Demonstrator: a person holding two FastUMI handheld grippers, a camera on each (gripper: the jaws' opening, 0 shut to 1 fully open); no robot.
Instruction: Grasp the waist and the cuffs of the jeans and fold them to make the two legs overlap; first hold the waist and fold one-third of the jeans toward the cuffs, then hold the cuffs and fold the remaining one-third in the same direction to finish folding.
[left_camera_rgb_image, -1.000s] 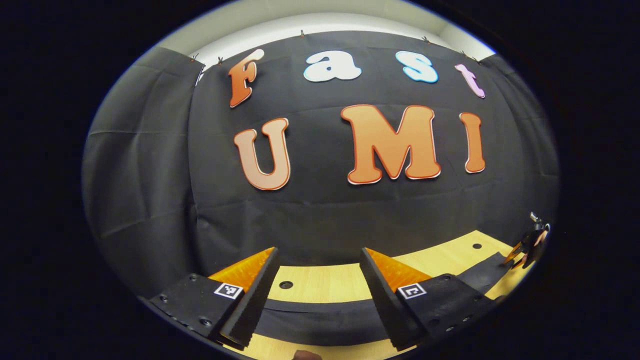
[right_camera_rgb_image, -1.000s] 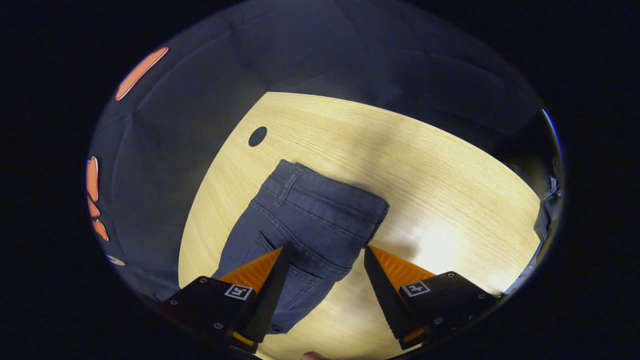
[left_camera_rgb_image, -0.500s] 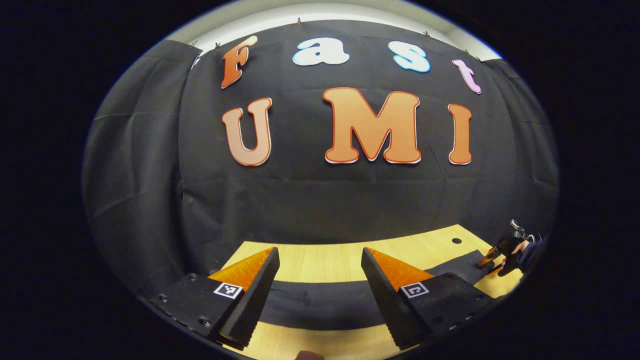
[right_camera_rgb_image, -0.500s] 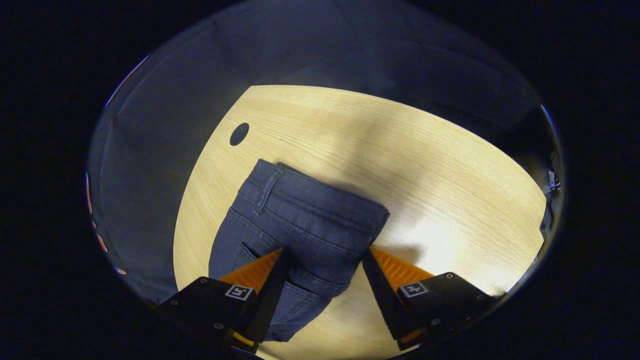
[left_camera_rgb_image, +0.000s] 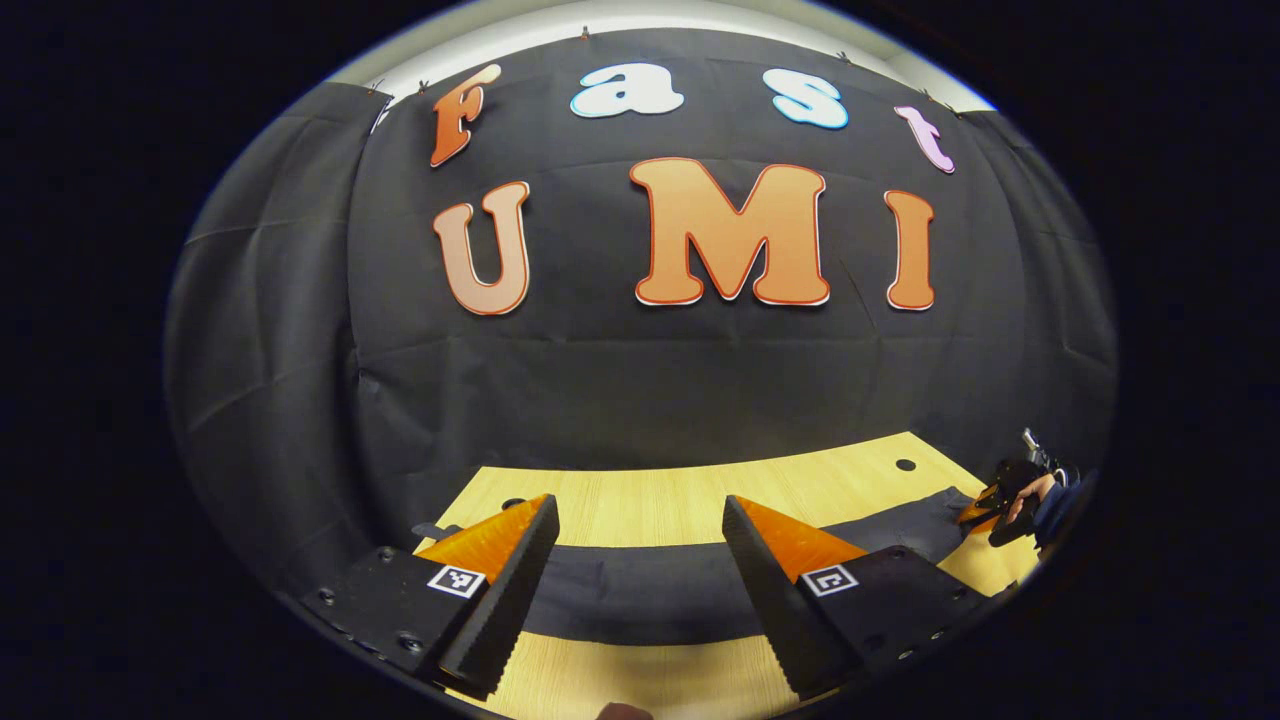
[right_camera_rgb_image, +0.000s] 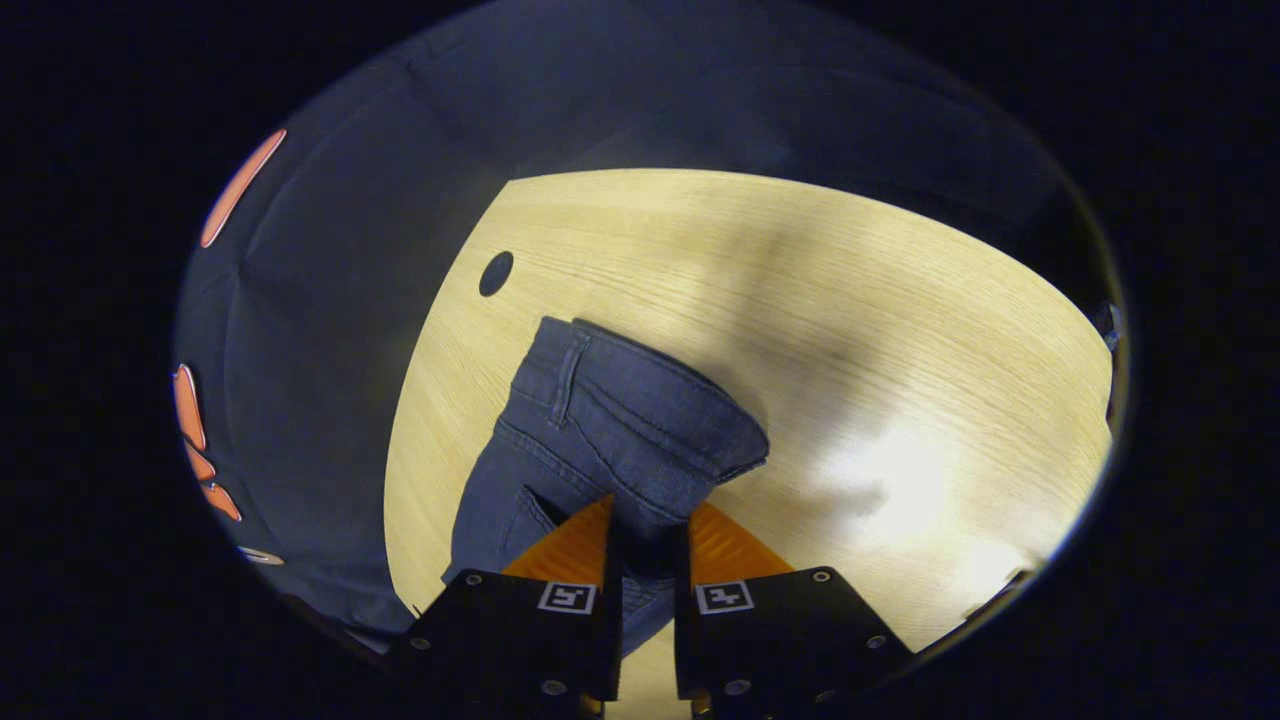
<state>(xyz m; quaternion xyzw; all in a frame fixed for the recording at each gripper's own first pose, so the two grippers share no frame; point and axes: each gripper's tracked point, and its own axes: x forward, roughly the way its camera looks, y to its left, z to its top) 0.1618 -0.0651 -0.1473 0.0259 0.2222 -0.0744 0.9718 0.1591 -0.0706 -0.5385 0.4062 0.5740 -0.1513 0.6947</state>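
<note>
- Wooden table (right_camera_rgb_image: 850, 330) carrying dark jeans (right_camera_rgb_image: 610, 420), round hole (right_camera_rgb_image: 496, 272) near the waistband.
- Right gripper (right_camera_rgb_image: 648, 545) clamped on bunched denim.
- Left gripper (left_camera_rgb_image: 640, 545) spread apart above a trouser leg (left_camera_rgb_image: 640, 595).

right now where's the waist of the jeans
In the right gripper view, the waist of the jeans lies on the wooden table, below the round hole, with the right gripper pinching the denim just behind it.

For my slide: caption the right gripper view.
Right hand-held gripper pinching the jeans near the waist on the wooden table.
</note>
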